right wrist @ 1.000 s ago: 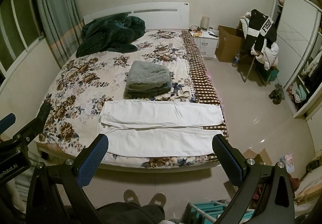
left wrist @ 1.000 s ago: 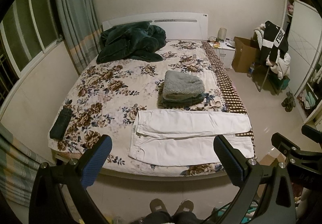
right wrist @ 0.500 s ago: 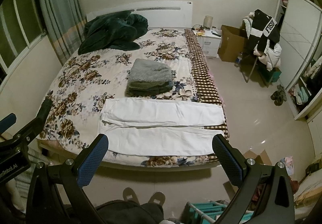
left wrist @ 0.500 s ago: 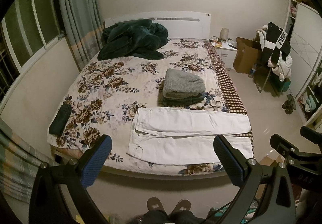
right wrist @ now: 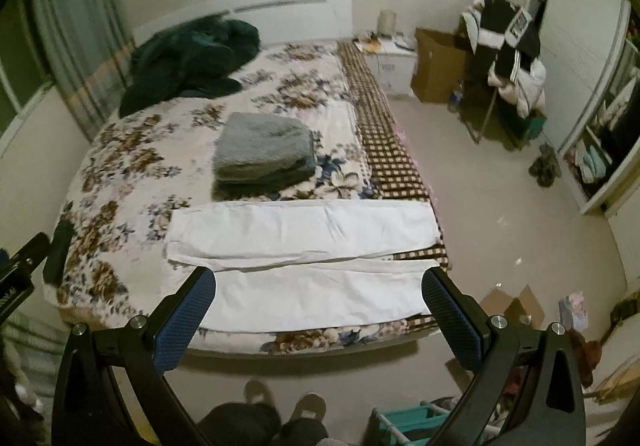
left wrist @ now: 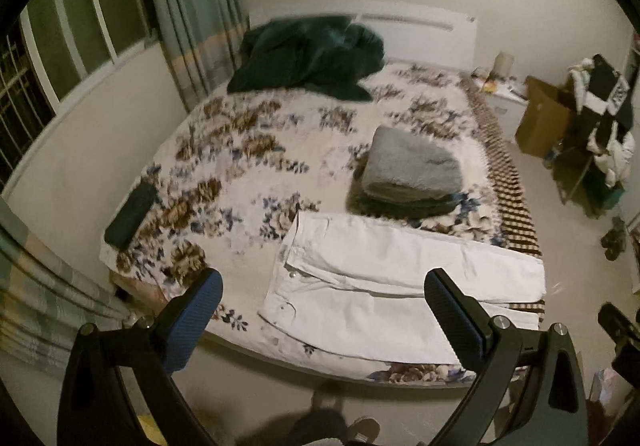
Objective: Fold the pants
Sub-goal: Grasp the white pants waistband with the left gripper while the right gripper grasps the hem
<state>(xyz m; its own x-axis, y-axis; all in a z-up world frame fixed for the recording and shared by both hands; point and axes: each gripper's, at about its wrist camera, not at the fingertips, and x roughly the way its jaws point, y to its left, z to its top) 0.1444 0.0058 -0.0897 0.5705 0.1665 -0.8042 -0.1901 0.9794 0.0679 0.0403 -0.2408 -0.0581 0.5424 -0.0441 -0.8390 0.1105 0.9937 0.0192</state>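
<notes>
Left gripper (left wrist: 322, 300) spread wide, empty, above the floor short of the bed (left wrist: 240, 149). Right gripper (right wrist: 319, 298) likewise gaping, gripping nothing. Just beyond both: one pair of white pants (right wrist: 304, 246) laid flat across the bed's near edge, legs side by side, waistband leftward. Behind them, one stack of folded grey cloth (right wrist: 264, 149); farther back, one crumpled dark green blanket (left wrist: 308, 57). Nothing between jaws and pants. Lettering on the draped jacket (right wrist: 508, 33) too blurred to read.
</notes>
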